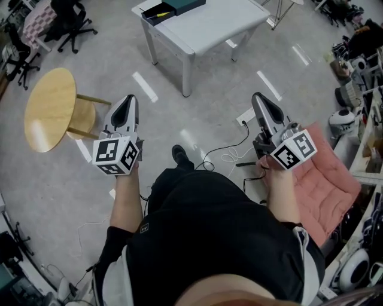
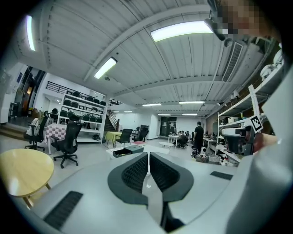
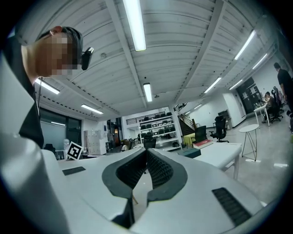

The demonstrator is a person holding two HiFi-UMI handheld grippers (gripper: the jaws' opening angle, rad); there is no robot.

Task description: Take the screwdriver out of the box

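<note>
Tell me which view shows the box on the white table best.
Head view: it looks down into the open box, with something yellow inside. Both gripper views show the box small and side-on, its contents unseen.

Bare floor point(image 1: 197, 113) is lying open ahead of the closed jaws of the left gripper point(image 1: 129, 100) and the right gripper point(image 1: 258, 98), running up to the white table point(image 1: 209, 30), which is standing well ahead and between the two. A round wooden table point(image 1: 51, 107) is crowding the space just outside the left jaws. Cables point(image 1: 230, 156) and a pink cushion point(image 1: 329, 185) are lying below and behind the right jaws, with shelving point(image 1: 365, 174) closing off the outer side.
</note>
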